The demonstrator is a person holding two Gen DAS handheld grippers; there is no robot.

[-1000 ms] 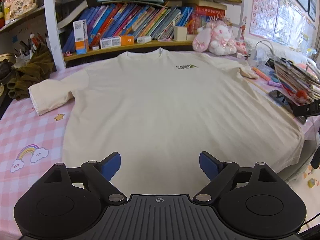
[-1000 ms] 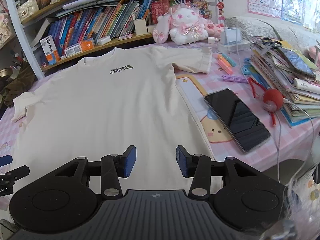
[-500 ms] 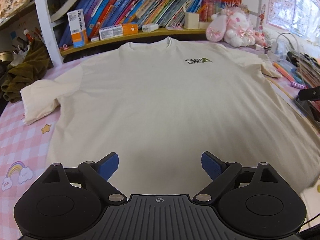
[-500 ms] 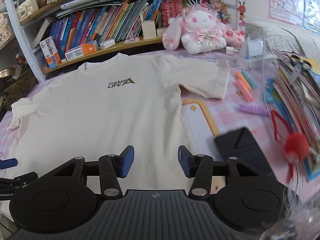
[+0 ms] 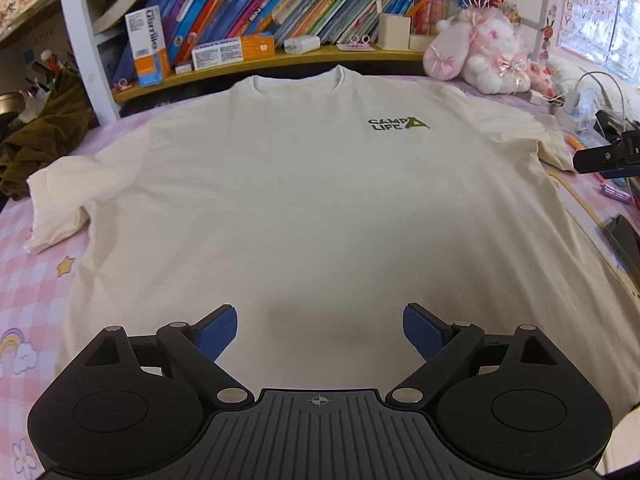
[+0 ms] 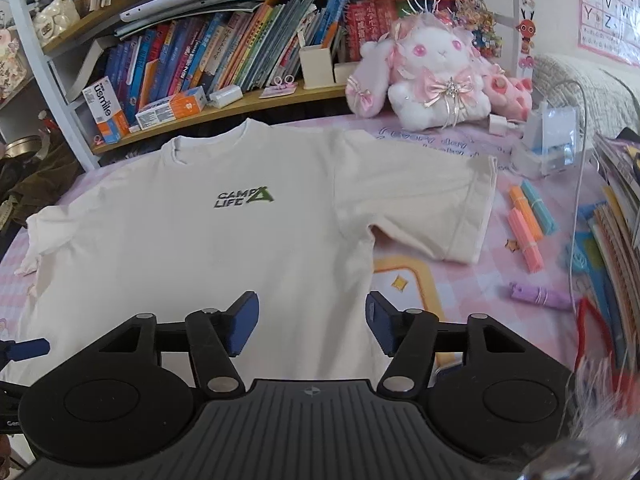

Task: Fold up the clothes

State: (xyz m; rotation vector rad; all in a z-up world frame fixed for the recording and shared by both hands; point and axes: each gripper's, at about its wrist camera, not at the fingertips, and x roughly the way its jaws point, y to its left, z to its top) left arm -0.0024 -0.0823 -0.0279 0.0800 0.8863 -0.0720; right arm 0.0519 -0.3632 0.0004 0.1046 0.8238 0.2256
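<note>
Both of my grippers hang over the near half of the cream T-shirt point(image 5: 312, 200), which lies spread flat, front up, on the pink checked desk point(image 5: 28, 280) with its collar toward the bookshelf point(image 6: 240, 106). My left gripper point(image 5: 320, 330) has its blue fingers point(image 5: 218, 330) spread wide and holds nothing; my right gripper point(image 6: 312, 322) is also parted and bare, its fingers point(image 6: 242, 326) above the shirt's right side near the armpit. The shirt's bottom hem is hidden behind the gripper bodies in both views, so I cannot tell how it lies at the desk's near edge. The left sleeve point(image 5: 56, 200) is rumpled; the right sleeve point(image 6: 432, 208) lies flat toward the pens point(image 6: 528, 224). On the chest I read "CAMP LIFE" point(image 6: 240, 198) in dark letters with a green triangle. A white and orange box point(image 6: 106, 110) on the shelf reads "usmile". The book spines point(image 6: 248, 52) carry writing too small to read. An alphabet poster point(image 6: 608, 4) is cut off at the frame's edge, showing letters such as R, V and Z. A pink and white plush rabbit point(image 6: 436, 80) sits by the shelf. A dark phone point(image 5: 624, 240) is partly cut off at the right in the left view.
</note>
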